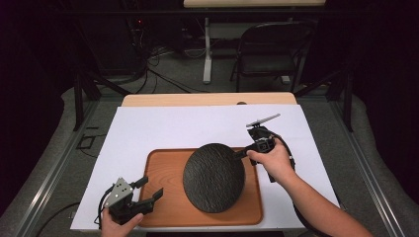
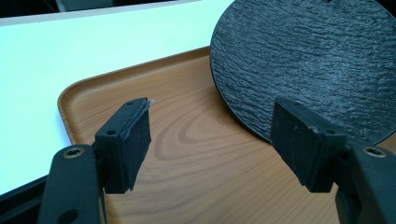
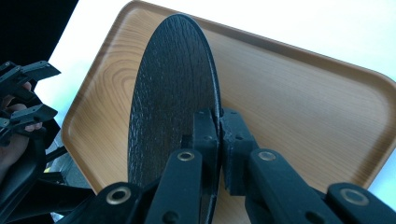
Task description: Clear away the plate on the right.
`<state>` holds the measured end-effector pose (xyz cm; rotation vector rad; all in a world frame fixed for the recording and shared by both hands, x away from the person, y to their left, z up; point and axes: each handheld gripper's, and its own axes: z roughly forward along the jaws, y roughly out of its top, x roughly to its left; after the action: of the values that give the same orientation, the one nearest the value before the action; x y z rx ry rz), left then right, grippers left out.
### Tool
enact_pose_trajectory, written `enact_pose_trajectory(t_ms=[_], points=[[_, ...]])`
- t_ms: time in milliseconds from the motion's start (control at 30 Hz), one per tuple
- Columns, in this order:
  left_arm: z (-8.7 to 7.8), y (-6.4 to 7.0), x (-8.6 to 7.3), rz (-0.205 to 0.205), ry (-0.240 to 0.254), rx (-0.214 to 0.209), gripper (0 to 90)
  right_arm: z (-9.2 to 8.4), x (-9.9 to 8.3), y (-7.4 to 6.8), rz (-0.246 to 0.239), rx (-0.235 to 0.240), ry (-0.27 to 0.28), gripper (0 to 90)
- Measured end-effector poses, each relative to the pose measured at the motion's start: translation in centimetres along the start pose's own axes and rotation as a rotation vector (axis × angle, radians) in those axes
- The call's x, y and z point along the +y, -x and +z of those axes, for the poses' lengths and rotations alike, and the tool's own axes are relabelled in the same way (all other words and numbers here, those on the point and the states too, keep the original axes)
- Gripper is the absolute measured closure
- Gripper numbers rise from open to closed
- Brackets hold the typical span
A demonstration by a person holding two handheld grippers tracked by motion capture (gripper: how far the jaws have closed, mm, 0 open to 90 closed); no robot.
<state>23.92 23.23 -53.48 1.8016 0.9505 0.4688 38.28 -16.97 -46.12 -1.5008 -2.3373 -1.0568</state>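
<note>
A round black slate-textured plate [image 1: 213, 177] hangs tilted over a wooden tray [image 1: 160, 170] on the white table cover. My right gripper [image 1: 242, 154] is shut on the plate's right rim; in the right gripper view its two jaws pinch the thin rim of the plate [image 3: 173, 107] above the tray [image 3: 299, 102]. My left gripper [image 1: 148, 190] rests open at the tray's front left corner. In the left gripper view its fingertips [image 2: 133, 140] stand wide apart over the tray [image 2: 201, 154], with the plate [image 2: 308, 60] ahead at the right and nothing between them.
The white cover [image 1: 163, 126] spans the table, with bare wood [image 1: 207, 99] showing along the far edge. A folding chair [image 1: 269, 54] and a table leg [image 1: 207, 54] stand on the floor beyond. Metal rails [image 1: 49, 173] run along both sides.
</note>
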Motion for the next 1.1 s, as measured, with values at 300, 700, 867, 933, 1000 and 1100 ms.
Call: enact_pose_trajectory(t_ms=[300,700,867,933,1000,1100], points=[[0.0,0.0,0.0,0.001,-0.002,0.000,29.2,0.3,-0.3,0.6,-0.003,-0.021,-0.010,84.4],[0.0,0.0,0.0,0.001,-0.004,0.000,29.2,0.9,-1.1,2.1,0.040,-0.022,-0.011,83.0],[0.0,0.0,0.0,0.001,-0.005,-0.001,29.2,1.1,-1.4,2.5,0.046,-0.023,-0.010,82.3],[0.0,0.0,0.0,0.002,-0.005,-0.001,29.3,1.1,-1.5,2.6,0.054,-0.025,-0.016,82.0],[0.0,0.0,0.0,0.002,-0.005,-0.001,29.2,1.2,-1.6,2.8,0.052,-0.026,-0.016,81.8],[0.0,0.0,0.0,0.001,-0.006,-0.001,29.3,1.2,-1.7,3.0,0.065,-0.026,-0.020,81.4]])
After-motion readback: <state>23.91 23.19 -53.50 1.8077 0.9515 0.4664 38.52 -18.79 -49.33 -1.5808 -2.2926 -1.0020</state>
